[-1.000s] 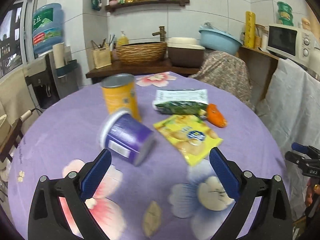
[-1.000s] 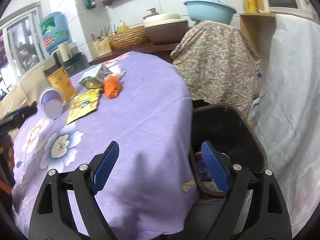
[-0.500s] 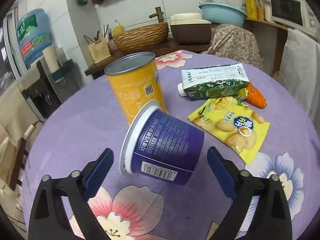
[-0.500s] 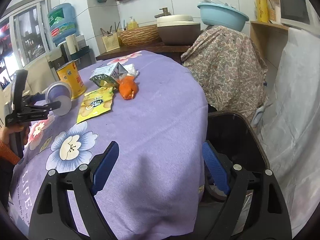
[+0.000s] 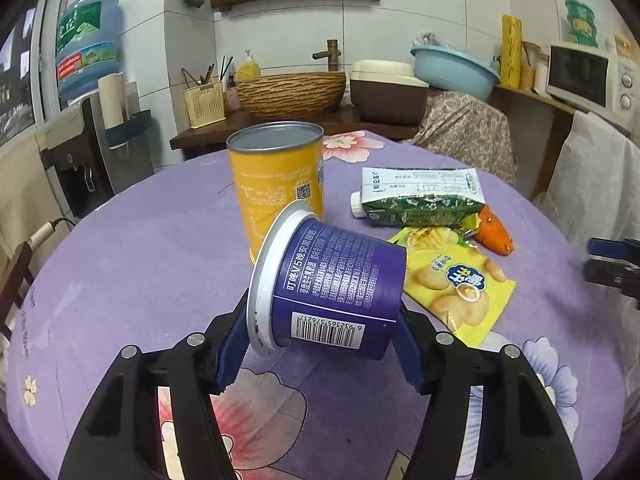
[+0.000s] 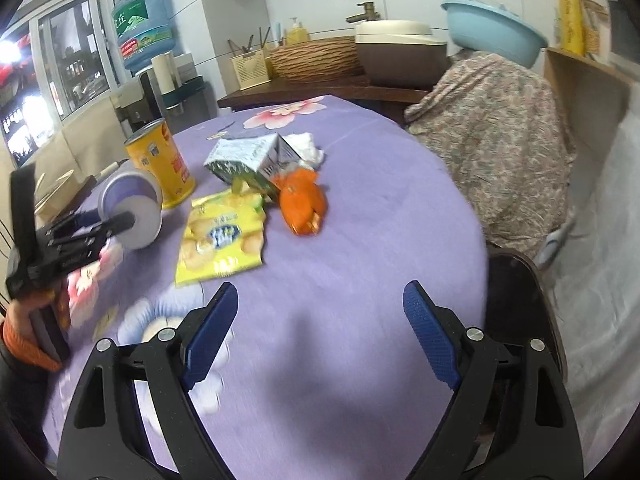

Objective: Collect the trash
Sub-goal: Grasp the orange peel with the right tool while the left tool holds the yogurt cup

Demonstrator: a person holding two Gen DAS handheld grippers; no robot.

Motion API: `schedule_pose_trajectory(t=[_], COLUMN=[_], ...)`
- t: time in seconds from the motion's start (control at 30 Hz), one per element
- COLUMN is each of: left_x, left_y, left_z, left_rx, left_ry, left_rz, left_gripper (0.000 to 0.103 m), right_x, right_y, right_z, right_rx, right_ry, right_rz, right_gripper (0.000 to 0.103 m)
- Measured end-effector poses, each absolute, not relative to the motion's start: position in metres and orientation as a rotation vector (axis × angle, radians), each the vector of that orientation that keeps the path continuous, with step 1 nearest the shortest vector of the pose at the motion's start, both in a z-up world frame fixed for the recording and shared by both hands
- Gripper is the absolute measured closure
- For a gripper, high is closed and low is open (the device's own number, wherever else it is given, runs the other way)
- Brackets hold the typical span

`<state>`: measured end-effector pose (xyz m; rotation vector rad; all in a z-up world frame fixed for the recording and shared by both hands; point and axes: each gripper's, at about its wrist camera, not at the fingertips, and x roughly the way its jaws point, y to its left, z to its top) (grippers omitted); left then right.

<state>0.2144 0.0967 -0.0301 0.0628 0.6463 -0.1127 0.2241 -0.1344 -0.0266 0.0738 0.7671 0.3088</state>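
A purple cup [image 5: 340, 280] lies on its side on the purple flowered tablecloth [image 5: 140, 260]. My left gripper [image 5: 322, 308] is closing on it, one blue pad against the white rim and the other against the base. Behind it stands a yellow can [image 5: 276, 176]. To the right lie a green-and-white carton [image 5: 420, 200], a yellow snack bag [image 5: 452, 276] and an orange wrapper [image 5: 494, 232]. My right gripper [image 6: 320, 292] hangs open over bare cloth with nothing between its fingers, near the snack bag [image 6: 224, 236]. The right wrist view also shows the cup [image 6: 132, 208] in the left gripper [image 6: 100, 224].
A dark trash bin [image 6: 520, 280] stands off the table's right edge, beside a chair under floral fabric [image 6: 500, 128]. Behind the table a counter carries a woven basket [image 5: 292, 92] and a brown pot [image 5: 388, 96]. A person's orange sleeve [image 6: 24, 344] shows at the left.
My left gripper moved in over the lying purple cup and its jaws narrowed onto it. The right gripper swung from the bin towards the middle of the table, still open.
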Motion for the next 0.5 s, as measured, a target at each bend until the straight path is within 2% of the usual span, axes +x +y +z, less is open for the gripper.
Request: schedule_pose_trajectory(t=[0.37,0.5], left_x=[0.209,0.207], left_y=[0.109,0.106], left_z=[-0.023,-0.024], left_rx=[0.005,0.025], left_ry=[0.606,0.599], left_rz=[-0.124,-0.133], left_gripper=[0.043,0.042], right_x=[0.312,0.326], right_y=[-0.086,-0.077], right_z=[-0.046,-0.053], right_rx=[-0.051,-0.066], right_ry=[0.857,0.88], right_rz=[0.279,0.273], right_gripper=[0.019,0.031])
